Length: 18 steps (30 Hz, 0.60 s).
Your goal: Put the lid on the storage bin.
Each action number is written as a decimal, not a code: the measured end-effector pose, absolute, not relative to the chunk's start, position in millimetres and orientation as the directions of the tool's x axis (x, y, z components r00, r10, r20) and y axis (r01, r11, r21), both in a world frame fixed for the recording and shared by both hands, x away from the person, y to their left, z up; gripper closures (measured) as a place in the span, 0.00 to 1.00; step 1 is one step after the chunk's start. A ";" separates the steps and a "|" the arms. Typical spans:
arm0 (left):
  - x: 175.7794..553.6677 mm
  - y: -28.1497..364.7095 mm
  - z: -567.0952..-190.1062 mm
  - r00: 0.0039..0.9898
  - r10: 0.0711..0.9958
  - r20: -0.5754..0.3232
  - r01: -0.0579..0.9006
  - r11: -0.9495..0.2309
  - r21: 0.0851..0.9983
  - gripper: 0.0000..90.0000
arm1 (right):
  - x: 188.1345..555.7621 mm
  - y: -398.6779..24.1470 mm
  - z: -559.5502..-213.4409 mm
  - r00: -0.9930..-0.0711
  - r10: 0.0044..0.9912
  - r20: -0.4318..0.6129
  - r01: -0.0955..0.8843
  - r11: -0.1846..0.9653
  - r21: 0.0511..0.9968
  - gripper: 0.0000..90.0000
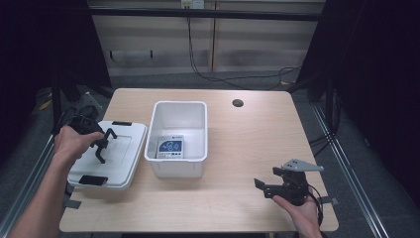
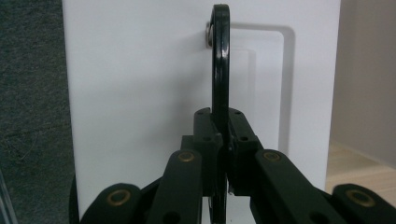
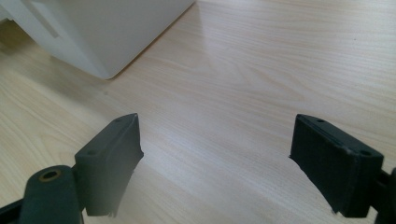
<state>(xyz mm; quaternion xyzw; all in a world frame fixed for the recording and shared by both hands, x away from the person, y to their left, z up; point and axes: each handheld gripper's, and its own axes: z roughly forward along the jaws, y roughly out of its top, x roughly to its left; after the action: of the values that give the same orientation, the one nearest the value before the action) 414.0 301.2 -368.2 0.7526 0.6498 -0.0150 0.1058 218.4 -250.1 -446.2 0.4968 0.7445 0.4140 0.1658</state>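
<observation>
— High view first: left gripper [image 1: 100, 148] over the white lid [image 1: 124, 148], at the table's [image 1: 247, 148] left edge; clamped on the lid's black handle [image 1: 105, 141], which stands up off the lid top.

— Confirmed from the left gripper view: pads pinched on the thin black handle [image 2: 220, 84] from both sides; handle running straight away from the jaws, its pivot bolt at the far end, against the white lid [image 2: 140, 93] behind.

— And the lid's seat?

— Open white bin [image 1: 178, 136], just to the right of the lid, nearly touching it; long axis away from the person, same as the lid's; a blue-and-white packet [image 1: 170, 148] lying on its floor.

— So the move turns on a short sideways carry: lid up and rightward onto the bin, long sides kept parallel, black latches [image 1: 93, 180] at near and far ends.

— Likely; near end of the lid seemingly overhanging the table edge, so a level lift needed; hanging from one thin handle, prone to swing.

— Right gripper [image 1: 270, 188]?

— Well apart, at the near right corner, resting in the hand; jaws spread wide with nothing between them, bare wood and a corner of the bin [image 3: 102, 32] ahead in the right gripper view; left hand [image 1: 74, 141] far nearer the lid, right free to steady the bin.
</observation>
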 end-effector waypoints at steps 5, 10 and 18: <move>412.1 304.5 -362.7 0.164 0.971 -0.174 0.979 -0.139 0.147 0.94 | 218.8 -249.8 -446.6 -0.454 0.876 0.164 0.604 0.167 0.779 0.17; 410.8 308.1 -354.9 0.149 0.973 -0.177 0.980 -0.122 0.158 0.94 | 219.0 -250.0 -446.6 -0.452 0.877 0.166 0.605 0.164 0.779 0.17; 409.3 307.8 -343.9 0.161 0.974 -0.160 0.977 -0.134 0.166 0.94 | 219.1 -250.5 -446.6 -0.450 0.877 0.169 0.605 0.160 0.780 0.17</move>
<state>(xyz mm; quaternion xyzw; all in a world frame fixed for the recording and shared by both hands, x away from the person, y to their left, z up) 409.3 307.8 -343.9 0.7531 0.6476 -0.0068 0.1160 219.1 -250.5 -446.6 0.4979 0.7438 0.4147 0.1639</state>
